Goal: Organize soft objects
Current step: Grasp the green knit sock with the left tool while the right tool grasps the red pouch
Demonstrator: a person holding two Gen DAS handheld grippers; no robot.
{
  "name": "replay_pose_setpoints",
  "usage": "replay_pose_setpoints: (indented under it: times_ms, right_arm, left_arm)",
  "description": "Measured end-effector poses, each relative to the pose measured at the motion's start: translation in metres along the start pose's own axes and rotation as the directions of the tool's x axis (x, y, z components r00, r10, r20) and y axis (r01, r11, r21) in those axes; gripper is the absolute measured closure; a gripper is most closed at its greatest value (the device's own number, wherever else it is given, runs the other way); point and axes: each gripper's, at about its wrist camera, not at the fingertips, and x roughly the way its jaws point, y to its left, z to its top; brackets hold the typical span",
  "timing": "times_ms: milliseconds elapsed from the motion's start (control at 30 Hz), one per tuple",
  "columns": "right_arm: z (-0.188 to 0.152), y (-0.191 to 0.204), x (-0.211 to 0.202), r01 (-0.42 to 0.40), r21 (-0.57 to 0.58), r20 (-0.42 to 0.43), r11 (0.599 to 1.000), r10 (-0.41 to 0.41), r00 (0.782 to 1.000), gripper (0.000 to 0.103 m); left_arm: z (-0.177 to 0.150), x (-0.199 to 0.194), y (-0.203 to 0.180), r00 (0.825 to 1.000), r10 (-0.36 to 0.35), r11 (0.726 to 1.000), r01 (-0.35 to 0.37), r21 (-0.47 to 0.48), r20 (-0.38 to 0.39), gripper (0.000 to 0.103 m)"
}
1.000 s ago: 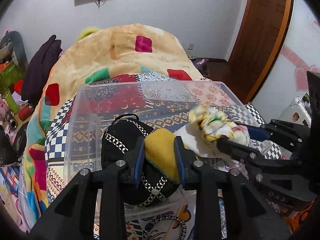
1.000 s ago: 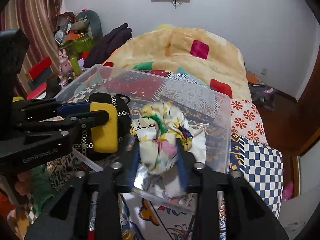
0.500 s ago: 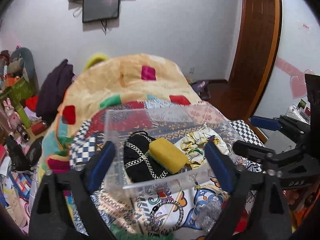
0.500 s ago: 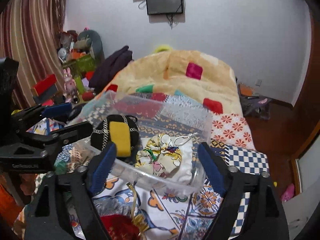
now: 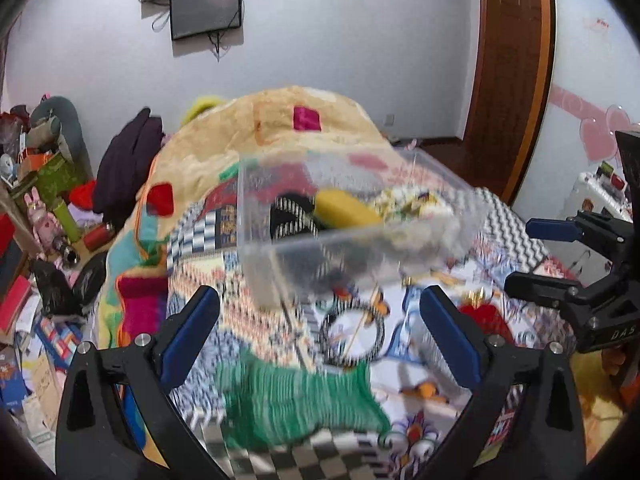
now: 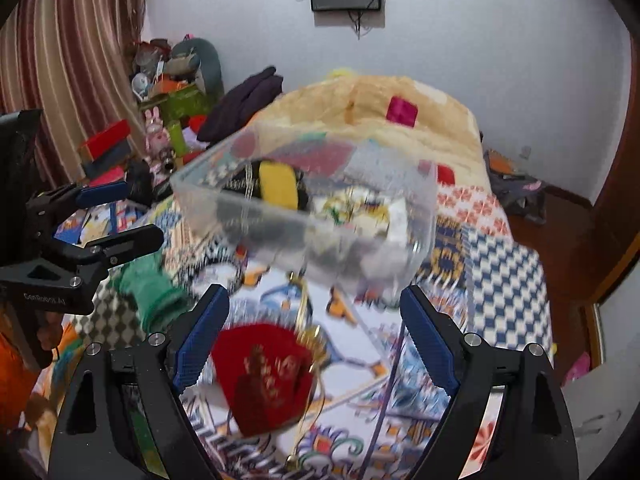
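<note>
A clear plastic bin (image 5: 280, 256) sits on the patterned bed and also shows in the right wrist view (image 6: 240, 224). In it lie a yellow sponge (image 5: 344, 208), a black patterned pouch (image 5: 288, 216) and a floral cloth bundle (image 5: 412, 208). My left gripper (image 5: 316, 336) is open and empty, above a green knitted item (image 5: 292, 400). My right gripper (image 6: 312, 344) is open and empty, above a red pouch (image 6: 264, 376) with a gold cord. Both frames are blurred.
An orange blanket (image 5: 280, 128) is heaped behind the bin. Clutter and toys (image 5: 44, 184) stand at the left. A wooden door (image 5: 508, 72) is at the right. A round black-and-white ring (image 5: 352, 332) lies on the bedcover near the green item.
Both grippers let go of the sponge and the cloth bundle in the bin, opened wide and pulled back and up. The green item and red pouch came into view.
</note>
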Motion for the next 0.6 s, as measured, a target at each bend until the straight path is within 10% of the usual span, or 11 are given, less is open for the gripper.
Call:
replay_pose_setpoints:
  times_ms: [300, 600]
  right_arm:
    - [-0.030, 0.002, 0.012, -0.069, 0.063, -0.084, 0.996, 0.075, 0.994, 0.019]
    - [-0.041, 0.009, 0.023, -0.136, 0.076, -0.148, 0.988, 0.146, 0.978, 0.063]
  left_arm:
    - [-0.044, 0.012, 0.014, 0.995, 0.009, 0.998, -0.016, -0.065, -0.097, 0.001]
    - [-0.061, 0.023, 0.026, 0.991, -0.013, 0.991, -0.005, -0.136, -0.134, 0.001]
